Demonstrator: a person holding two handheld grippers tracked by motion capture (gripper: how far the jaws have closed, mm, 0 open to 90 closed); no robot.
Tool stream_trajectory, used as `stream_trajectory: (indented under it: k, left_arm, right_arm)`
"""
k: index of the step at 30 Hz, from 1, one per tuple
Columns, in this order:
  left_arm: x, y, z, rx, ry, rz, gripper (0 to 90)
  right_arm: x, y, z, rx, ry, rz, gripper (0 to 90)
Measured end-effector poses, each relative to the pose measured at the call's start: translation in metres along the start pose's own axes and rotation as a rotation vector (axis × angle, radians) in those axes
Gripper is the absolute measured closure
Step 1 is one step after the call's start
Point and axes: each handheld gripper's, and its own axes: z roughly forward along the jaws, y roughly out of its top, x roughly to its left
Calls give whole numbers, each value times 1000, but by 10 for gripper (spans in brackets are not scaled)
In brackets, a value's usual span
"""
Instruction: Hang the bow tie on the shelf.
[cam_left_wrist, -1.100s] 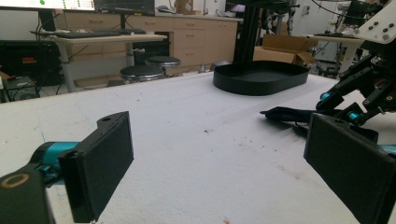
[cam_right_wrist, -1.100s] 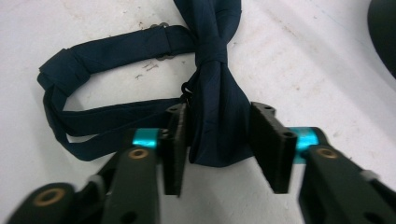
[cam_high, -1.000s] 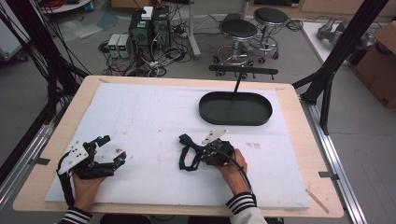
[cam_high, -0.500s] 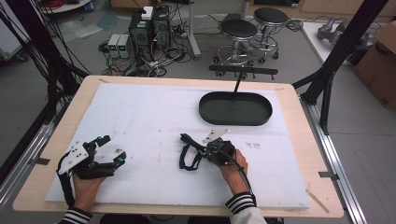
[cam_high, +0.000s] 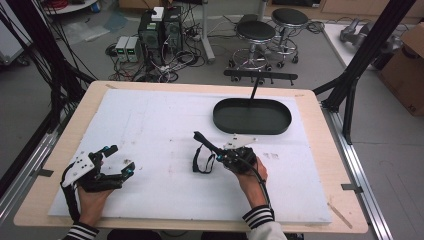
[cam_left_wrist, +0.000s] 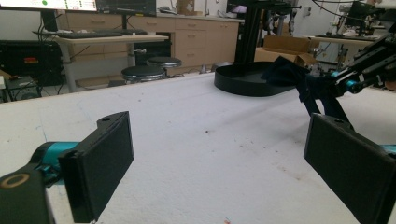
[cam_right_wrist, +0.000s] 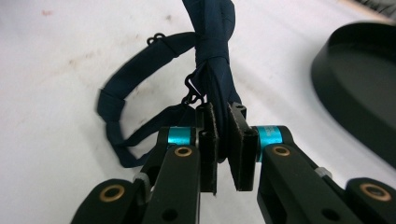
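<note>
A white foam sheet (cam_high: 165, 130) is covering the wooden table. At left, the left gripper (cam_high: 121, 161) is resting with jaws spread wide. Mid-table, the right gripper (cam_high: 216, 156) is pinching a navy bow tie (cam_right_wrist: 212, 56), its strap looping onto the sheet. Beyond sits a black oval tray (cam_high: 252, 116).

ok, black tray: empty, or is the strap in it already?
Empty. The black tray shows a bare floor in the high view; the dark strap is outside it, clamped in the right hand-held gripper.
</note>
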Motion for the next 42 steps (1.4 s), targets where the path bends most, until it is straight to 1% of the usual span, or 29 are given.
stream_trajectory:
  k: [2,3,7,9,10,12,14,16,17,18,20,26,34,39,40,42]
  left_arm:
    - [0,0,0,0,-1,2,86]
    - [0,0,0,1,-2,4,87]
    - [0,0,0,0,-1,4,88]
    - [0,0,0,-1,1,5,88]
    - [0,0,0,0,0,5,88]
    - [0,0,0,-1,0,5,88]
    - [0,0,0,-1,0,5,88]
    - [0,0,0,-1,0,5,88]
    - [0,0,0,-1,0,4,88]
    - [0,0,0,0,0,3,88]
    - [0,0,0,1,-1,4,93]
    - [0,0,0,1,-1,4,93]
    - [0,0,0,0,0,5,93]
    - [0,0,0,0,1,5,93]
    - [0,0,0,-1,1,5,93]
    - [0,0,0,1,0,5,93]
  right_arm:
    - [0,1,-3,-22,-12,7,835]
    - [-1,1,-4,-36,-16,2,835]
    - [-5,3,-10,-85,-57,11,835]
    - [-9,4,-14,-110,-56,33,835]
    - [-11,5,-16,-124,-64,41,836]
    - [-16,7,-20,-148,-73,54,835]
    - [-22,9,-24,-168,-95,67,835]
    - [-28,11,-29,-190,-104,89,835]
    - [-31,13,-31,-196,-113,88,835]
    - [-33,14,-33,-214,-126,86,835]
    - [-39,17,-36,-232,-133,102,835]
    - [-53,26,-45,-250,-177,111,835]
    - [-71,43,-55,-264,-230,99,835]
    - [-83,47,-58,-263,-264,104,835]
    - [-85,47,-58,-262,-270,115,835]
    - [-91,48,-59,-260,-290,117,835]
